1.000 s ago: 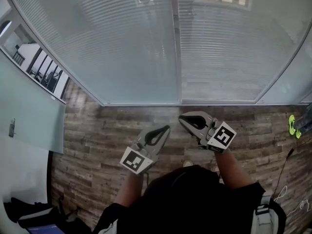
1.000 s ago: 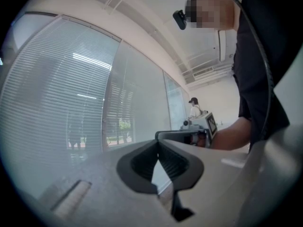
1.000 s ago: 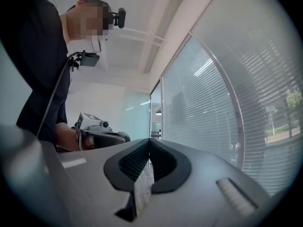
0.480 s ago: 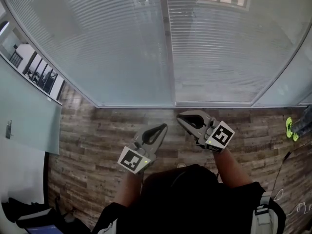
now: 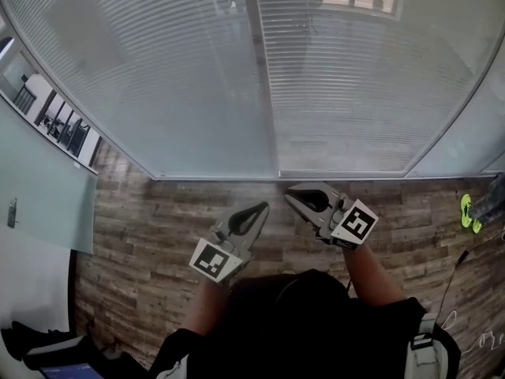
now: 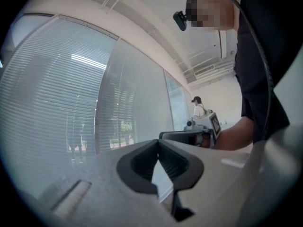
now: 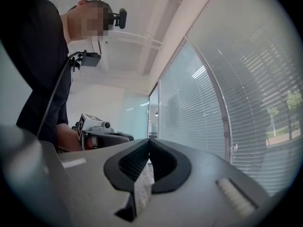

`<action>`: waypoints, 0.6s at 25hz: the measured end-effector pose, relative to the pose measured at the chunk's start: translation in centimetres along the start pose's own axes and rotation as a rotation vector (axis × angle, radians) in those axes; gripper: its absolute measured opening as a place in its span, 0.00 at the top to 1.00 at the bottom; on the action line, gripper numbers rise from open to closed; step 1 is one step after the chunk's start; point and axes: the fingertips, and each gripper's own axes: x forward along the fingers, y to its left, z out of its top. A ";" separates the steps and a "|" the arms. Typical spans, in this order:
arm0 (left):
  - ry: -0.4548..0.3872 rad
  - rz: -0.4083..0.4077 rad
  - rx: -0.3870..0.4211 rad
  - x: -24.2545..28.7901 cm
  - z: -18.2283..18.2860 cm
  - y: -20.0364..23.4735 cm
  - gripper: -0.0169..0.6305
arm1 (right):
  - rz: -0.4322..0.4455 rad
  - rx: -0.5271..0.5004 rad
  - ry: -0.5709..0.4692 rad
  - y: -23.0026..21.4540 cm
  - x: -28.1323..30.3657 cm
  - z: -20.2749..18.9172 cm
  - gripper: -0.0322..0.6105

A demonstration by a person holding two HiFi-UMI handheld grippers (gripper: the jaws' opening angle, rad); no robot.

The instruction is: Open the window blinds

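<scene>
The window blinds (image 5: pixel 158 77) are lowered behind two glass panes, slats nearly flat, with a vertical post (image 5: pixel 260 77) between the panes. My left gripper (image 5: pixel 263 207) and right gripper (image 5: pixel 289 196) are held side by side over the wooden floor, a little short of the window's bottom rail, both shut and holding nothing. In the left gripper view its tips (image 6: pixel 158 142) meet, with the blinds (image 6: pixel 52 89) to the left and the right gripper (image 6: pixel 189 135) beyond. In the right gripper view its tips (image 7: pixel 149 141) meet too, with the blinds (image 7: pixel 246 103) on the right.
A frosted glass partition (image 5: pixel 39 196) stands at the left. A dark bag (image 5: pixel 39 350) lies at lower left. Green shoes (image 5: pixel 470 212) and a thin cable (image 5: pixel 458 267) are on the floor at the right. Another person (image 6: pixel 197 109) stands far down the room.
In the head view the window post and partition have slid left as I move sideways along the glass. Both grippers stay shut and keep the same pose before me.
</scene>
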 end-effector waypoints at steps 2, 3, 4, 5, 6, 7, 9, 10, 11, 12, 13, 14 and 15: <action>0.004 0.001 0.001 0.4 -0.1 -0.2 0.97 | 0.003 0.006 0.003 -0.3 -0.3 -0.3 0.94; 0.007 0.003 0.000 0.5 -0.2 -0.2 0.97 | 0.005 0.009 0.003 -0.5 -0.4 -0.4 0.94; 0.011 0.006 -0.002 0.7 -0.4 -0.2 0.97 | 0.009 0.011 0.002 -0.6 -0.5 -0.5 0.94; 0.015 0.008 -0.003 0.8 -0.5 -0.1 0.97 | 0.012 0.013 0.001 -0.7 -0.5 -0.6 0.94; 0.019 0.010 -0.003 1.0 -0.6 -0.1 0.97 | 0.014 0.016 0.000 -0.9 -0.5 -0.7 0.94; 0.023 0.012 -0.002 1.1 -0.7 -0.2 0.97 | 0.015 0.019 -0.001 -1.0 -0.6 -0.8 0.94; 0.027 0.015 0.001 1.2 -0.7 -0.3 0.97 | 0.016 0.024 -0.002 -1.1 -0.7 -0.9 0.94; 0.029 0.015 0.003 1.2 -0.7 -0.3 0.97 | 0.018 0.025 -0.003 -1.1 -0.6 -0.9 0.94; 0.032 0.015 0.003 1.2 -0.7 -0.3 0.97 | 0.019 0.025 -0.005 -1.1 -0.6 -0.9 0.94; 0.035 0.014 0.002 1.2 -0.7 -0.4 0.97 | 0.020 0.026 -0.006 -1.1 -0.6 -0.9 0.94; 0.037 0.014 0.002 1.2 -0.7 -0.4 0.97 | 0.021 0.026 -0.007 -1.2 -0.6 -0.9 0.94; 0.037 0.015 0.001 1.3 -0.8 -0.3 0.97 | 0.021 0.026 -0.007 -1.3 -0.5 -1.0 0.94; 0.036 0.016 0.000 1.3 -0.8 -0.3 0.97 | 0.022 0.025 -0.007 -1.4 -0.5 -1.0 0.94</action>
